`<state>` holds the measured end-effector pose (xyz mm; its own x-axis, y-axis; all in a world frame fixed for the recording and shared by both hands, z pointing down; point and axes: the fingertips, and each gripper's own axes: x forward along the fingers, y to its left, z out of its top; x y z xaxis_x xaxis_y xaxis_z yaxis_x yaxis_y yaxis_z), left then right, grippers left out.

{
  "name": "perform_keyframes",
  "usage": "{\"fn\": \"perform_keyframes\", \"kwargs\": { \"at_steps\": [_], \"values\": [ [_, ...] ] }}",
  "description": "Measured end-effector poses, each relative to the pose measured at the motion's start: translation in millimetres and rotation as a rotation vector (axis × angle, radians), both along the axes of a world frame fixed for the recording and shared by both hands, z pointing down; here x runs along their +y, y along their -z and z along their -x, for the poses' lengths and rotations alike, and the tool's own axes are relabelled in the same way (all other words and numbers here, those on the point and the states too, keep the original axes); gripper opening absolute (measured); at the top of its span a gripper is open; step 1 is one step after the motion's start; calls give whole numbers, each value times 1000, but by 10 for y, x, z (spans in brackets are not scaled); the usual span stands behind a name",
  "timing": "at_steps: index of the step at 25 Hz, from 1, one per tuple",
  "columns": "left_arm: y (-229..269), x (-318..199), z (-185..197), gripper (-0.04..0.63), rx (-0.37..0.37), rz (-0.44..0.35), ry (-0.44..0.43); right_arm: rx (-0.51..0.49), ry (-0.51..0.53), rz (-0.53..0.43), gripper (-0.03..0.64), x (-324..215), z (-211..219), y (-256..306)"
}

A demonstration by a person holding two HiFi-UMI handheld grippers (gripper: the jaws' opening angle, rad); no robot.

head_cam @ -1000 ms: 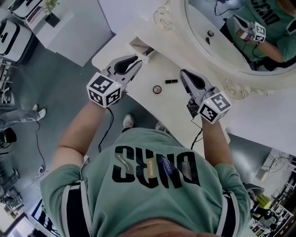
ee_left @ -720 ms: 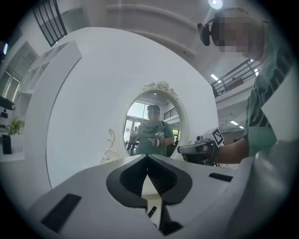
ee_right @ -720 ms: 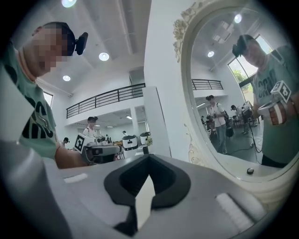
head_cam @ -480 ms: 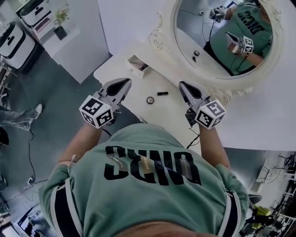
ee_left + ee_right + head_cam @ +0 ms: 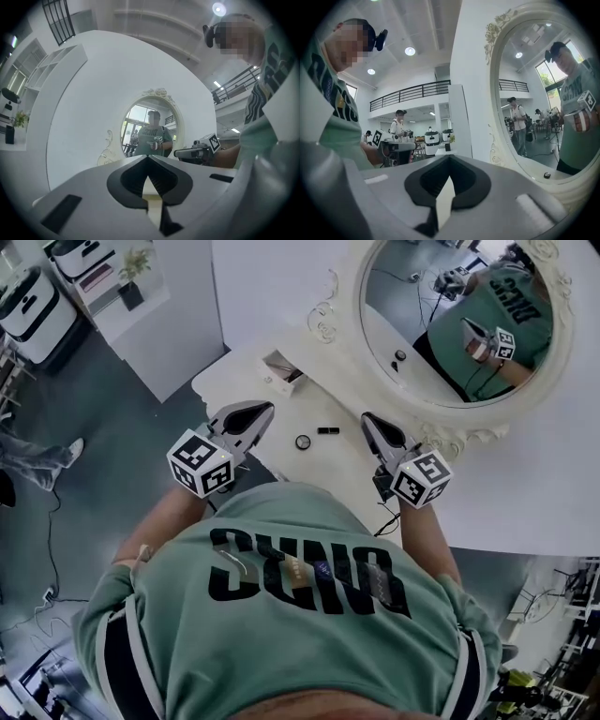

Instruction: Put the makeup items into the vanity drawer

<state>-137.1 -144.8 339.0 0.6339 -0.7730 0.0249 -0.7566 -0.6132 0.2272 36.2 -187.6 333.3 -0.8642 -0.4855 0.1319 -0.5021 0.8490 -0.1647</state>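
Two makeup items (image 5: 303, 442), perhaps, on white vanity (image 5: 314, 407); left tool (image 5: 268, 409) and right tool (image 5: 367, 418) pressed together, empty.

Tiny round item (image 5: 303, 442), unidentifiable

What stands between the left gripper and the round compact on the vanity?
Nothing visible. Bare vanity top lies between the shut, empty left gripper and the round compact; the black tube lies beyond it, nearer the right gripper.
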Motion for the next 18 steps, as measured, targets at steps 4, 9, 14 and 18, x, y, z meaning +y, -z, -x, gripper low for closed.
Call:
{"fn": "perform_keyframes", "kwargs": {
  "at_steps": [4,9,14,18],
  "values": [
    [-15,10,28,3,-6,5,7,11,5,2,8,28,1,-27],
    [-60,25,33,3,-2,22,10,10,8,13,8,51,4,-59],
    [-100,26,56,3,-2,29,16,7,17,15,8,65,35,-76],
    [-114,11,87,3,1,32,24,8,18,15,8,55,40,-89]
  ]
}}
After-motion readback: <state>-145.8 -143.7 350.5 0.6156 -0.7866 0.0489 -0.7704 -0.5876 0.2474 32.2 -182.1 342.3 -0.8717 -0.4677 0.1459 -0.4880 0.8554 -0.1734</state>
